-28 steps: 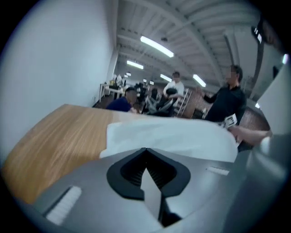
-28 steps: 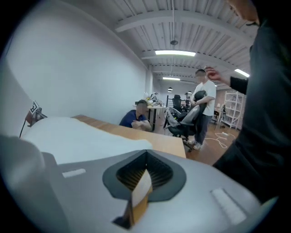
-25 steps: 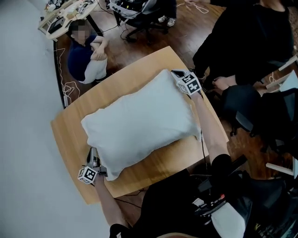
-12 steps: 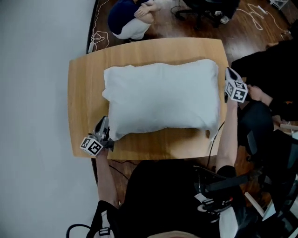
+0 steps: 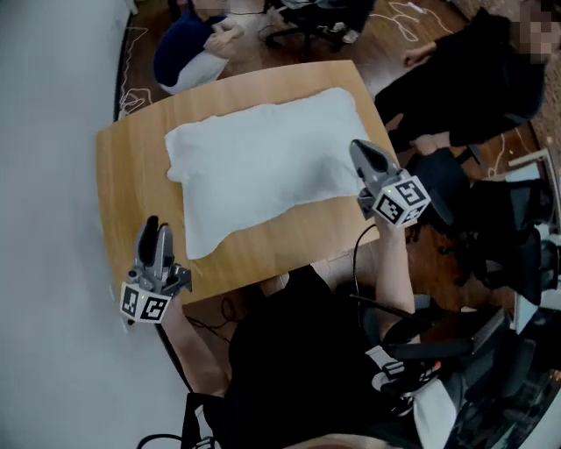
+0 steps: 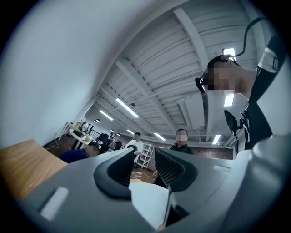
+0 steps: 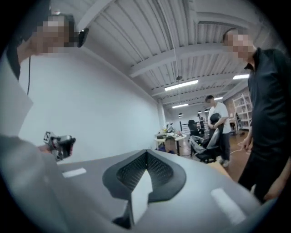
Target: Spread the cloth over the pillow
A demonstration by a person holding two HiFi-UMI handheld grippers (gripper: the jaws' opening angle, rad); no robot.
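Closest of all is the person in black clothes (image 5: 298,351) who holds both tools. The left gripper (image 5: 158,232) is up over the near left corner of the wooden table (image 5: 131,175). Its marker cube (image 5: 145,304) is on the end nearest the person. Its jaws have just been opening and now stand spread apart. Nothing is pinched between them, and they are apart from the cloth. The right gripper (image 5: 359,149) is up by the near right corner of the pillow (image 5: 329,110). Its jaws are pressed tight together and hold nothing. In the middle of the table lies the puffy pillow with the white cloth (image 5: 254,167) spread flat over it. One corner of the cloth reaches toward the left gripper. Both are white, so I cannot tell where the cloth stops and the pillow starts. A big pale wall (image 5: 53,219) runs along the left side of the table. Past the far edge of the table, a person in a blue top (image 5: 184,53) crouches on the dark wood floor (image 5: 377,44). Thin white cables (image 5: 131,92) lie on the floor near them. A second person in black (image 5: 473,79) is on the right side. A black office chair (image 5: 307,17) stands farthest back.
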